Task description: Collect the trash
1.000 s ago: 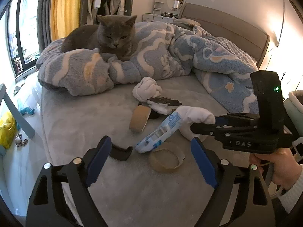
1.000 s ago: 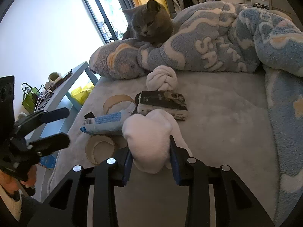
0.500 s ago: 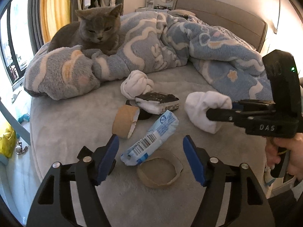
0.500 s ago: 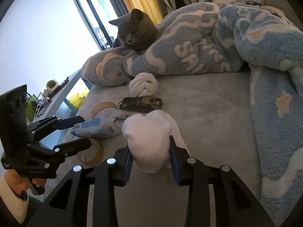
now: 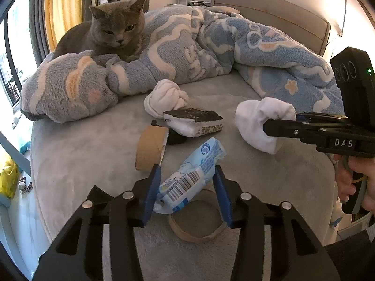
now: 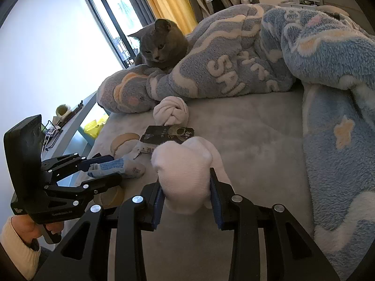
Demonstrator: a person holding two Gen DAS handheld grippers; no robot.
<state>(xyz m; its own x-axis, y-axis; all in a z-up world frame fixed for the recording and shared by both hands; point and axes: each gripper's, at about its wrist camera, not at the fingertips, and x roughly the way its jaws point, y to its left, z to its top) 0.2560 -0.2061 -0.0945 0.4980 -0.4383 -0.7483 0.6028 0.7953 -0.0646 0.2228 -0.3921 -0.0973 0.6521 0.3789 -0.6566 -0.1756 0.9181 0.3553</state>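
My left gripper (image 5: 187, 187) is shut on a light blue tissue packet (image 5: 189, 182) at its barcode end, just above the grey bed (image 5: 93, 154). It also shows in the right wrist view (image 6: 110, 166). My right gripper (image 6: 186, 194) is shut on a white sock (image 6: 185, 166) and holds it above the bed; the sock also shows in the left wrist view (image 5: 260, 121). A flat cardboard tape ring (image 5: 196, 224) lies under the packet. A brown tape roll (image 5: 150, 149) and a black-and-white wrapper (image 5: 194, 121) lie beyond.
A knotted white sock ball (image 5: 166, 98) lies behind the wrapper. A grey cat (image 5: 112, 35) sits on the blue patterned blanket (image 5: 211, 46) at the back. The bed's left edge drops to a floor with a yellow bag (image 5: 8, 178).
My left gripper moved forward over the blue packet and closed on it. My right gripper, still holding the sock, stayed raised and shifted slightly right.
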